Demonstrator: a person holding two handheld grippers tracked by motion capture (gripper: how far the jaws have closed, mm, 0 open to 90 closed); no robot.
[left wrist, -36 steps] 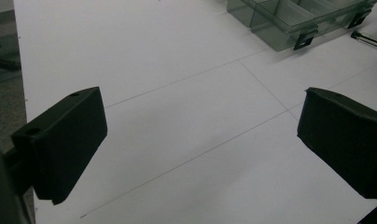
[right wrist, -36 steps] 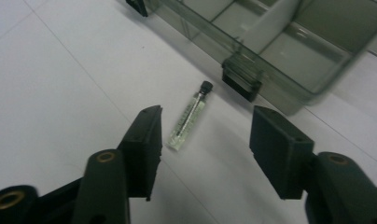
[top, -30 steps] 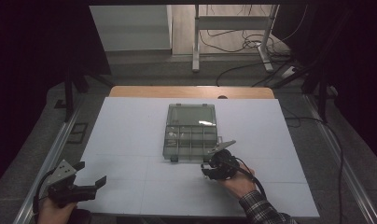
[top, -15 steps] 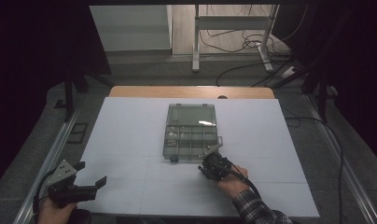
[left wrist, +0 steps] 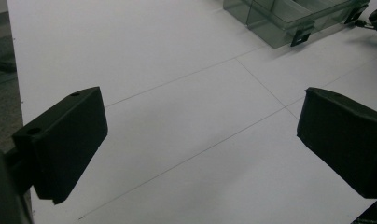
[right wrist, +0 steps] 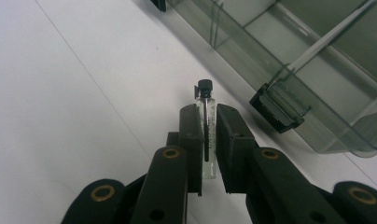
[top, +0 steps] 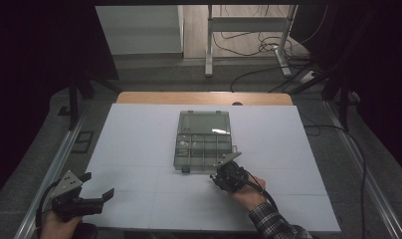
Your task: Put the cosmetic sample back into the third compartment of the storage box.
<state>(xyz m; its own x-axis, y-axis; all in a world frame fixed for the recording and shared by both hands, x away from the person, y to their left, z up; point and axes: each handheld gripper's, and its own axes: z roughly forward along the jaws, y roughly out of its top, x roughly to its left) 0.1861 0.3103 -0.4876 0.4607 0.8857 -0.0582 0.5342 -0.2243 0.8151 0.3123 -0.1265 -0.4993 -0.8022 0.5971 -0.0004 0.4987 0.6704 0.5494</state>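
— What's over at the near left corner of the tabletop (top: 139, 149)?

— The left gripper (top: 97, 188), held in a hand (top: 57, 225) right at that corner. In the left gripper view its two black jaws stand spread wide, with bare white surface and thin pencil-like lines between them and nothing gripped.

— And moving toward the middle?

— A clear plastic organizer box (top: 204, 144) sits about midway across, a little toward the near edge. Its lid (top: 205, 122) is open and lies back toward the far edge, and the tray is split into small compartments. Black latches hang on its near wall; one latch (right wrist: 275, 112) appears close up in the right gripper view.

— Then the right side?

— The right gripper (top: 223, 175) is just off the box's near right corner, held by a hand (top: 248, 191) with a plaid sleeve (top: 273, 224). Its jaws are pinching a small glass vial (right wrist: 206, 135) with a black cap (right wrist: 204, 87). The vial lies along the jaws, its cap end poking out past the tips, just beside the box's near wall and outside it, over the white surface.

— Is it touching the tabletop?

— I can't tell.
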